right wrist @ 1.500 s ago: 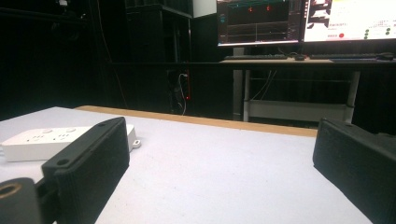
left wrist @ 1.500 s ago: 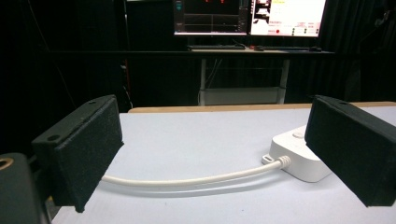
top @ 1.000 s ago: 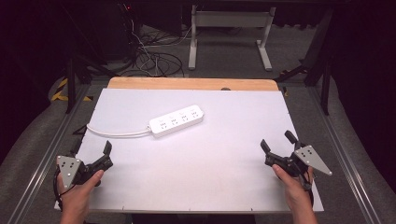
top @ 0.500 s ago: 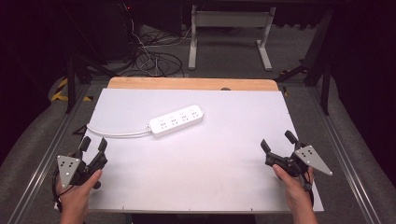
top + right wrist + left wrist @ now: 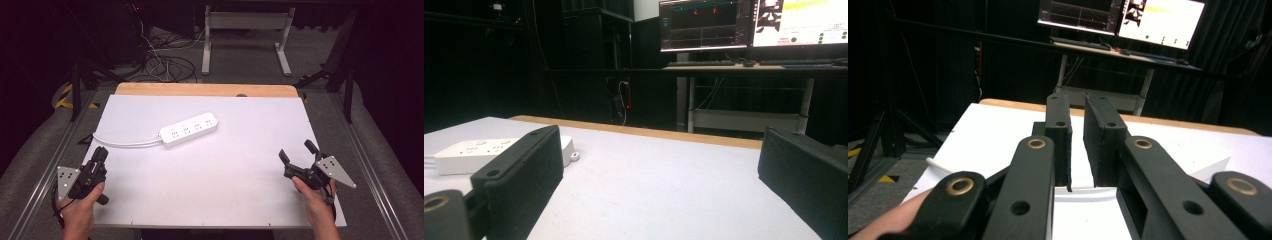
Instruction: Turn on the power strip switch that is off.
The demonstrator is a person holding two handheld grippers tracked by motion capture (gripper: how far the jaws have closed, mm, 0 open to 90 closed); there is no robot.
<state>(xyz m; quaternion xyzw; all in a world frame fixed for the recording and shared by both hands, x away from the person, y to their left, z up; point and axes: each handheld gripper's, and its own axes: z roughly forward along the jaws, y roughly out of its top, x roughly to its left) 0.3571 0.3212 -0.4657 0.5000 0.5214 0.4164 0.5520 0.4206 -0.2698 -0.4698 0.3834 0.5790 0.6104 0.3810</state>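
— Looking down from where I stand, I count one power strip [image 5: 189,130]: a long white plastic bar with rounded ends, smooth and glossy, lying at a slant on the white board [image 5: 210,190]. It sits left of the middle, toward the far half.

— How many sockets?

— Four groups of holes along its top, as far as I can make out. One white cord [image 5: 122,142] leaves its near-left end and curves off toward the board's left edge.

— And the tools?

— Two. The left gripper [image 5: 100,154] rests at the near-left edge of the board, a hand [image 5: 77,212] wrapped around it. Its jaws are flat black blocks with a fine ribbed face, drawn almost together; in the left gripper view a narrow slit of light separates them, and nothing sits between.

— The other one?

— The right gripper [image 5: 296,151] is at the near right, well apart from the strip, jaws spread wide with bare board between them. Each tool carries one grey three-cornered metal plate [image 5: 335,171] dotted with small holes.

— What's the surface like?

— Matte white sheet, faintly speckled, laid over a pale wooden tabletop [image 5: 205,89] whose rounded far edge shows as a strip. Two lit monitors [image 5: 754,25] stand on a desk behind.
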